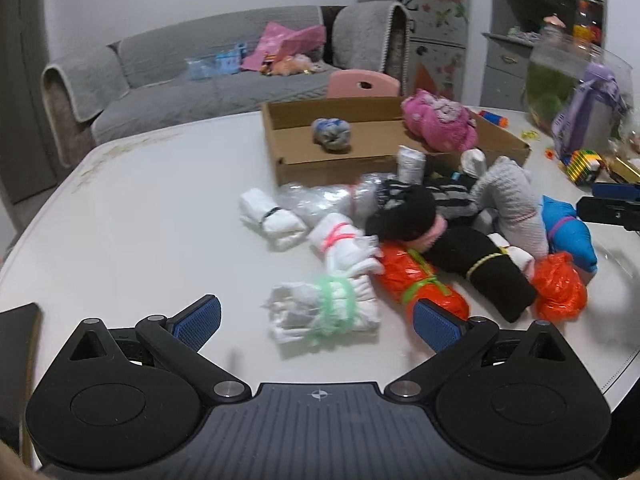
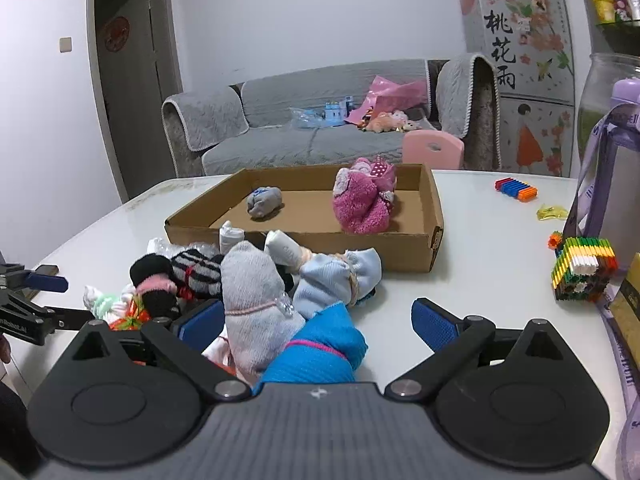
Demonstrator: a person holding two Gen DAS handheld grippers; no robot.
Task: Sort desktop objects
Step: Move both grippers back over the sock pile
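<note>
A pile of rolled sock and bag bundles lies on the white table (image 1: 140, 208). My left gripper (image 1: 316, 322) is open, its jaws on either side of a white bundle tied with a green band (image 1: 332, 312). An orange bundle (image 1: 420, 280) lies by its right finger. My right gripper (image 2: 318, 326) is open over a bright blue bundle (image 2: 320, 348) and a grey sock bundle (image 2: 256, 304). A cardboard tray (image 2: 304, 246) behind the pile holds a pink fluffy bundle (image 2: 364, 198) and a small grey-blue bundle (image 2: 264, 203).
A purple bottle (image 2: 612, 160), a glass jar (image 1: 560, 80), a block toy (image 2: 584, 274) and small colourful pieces (image 2: 516, 190) stand at the table's right. A dark flat object (image 1: 18, 328) lies at the near left edge. A pink chair (image 2: 434, 148) and grey sofa (image 2: 320, 136) are beyond.
</note>
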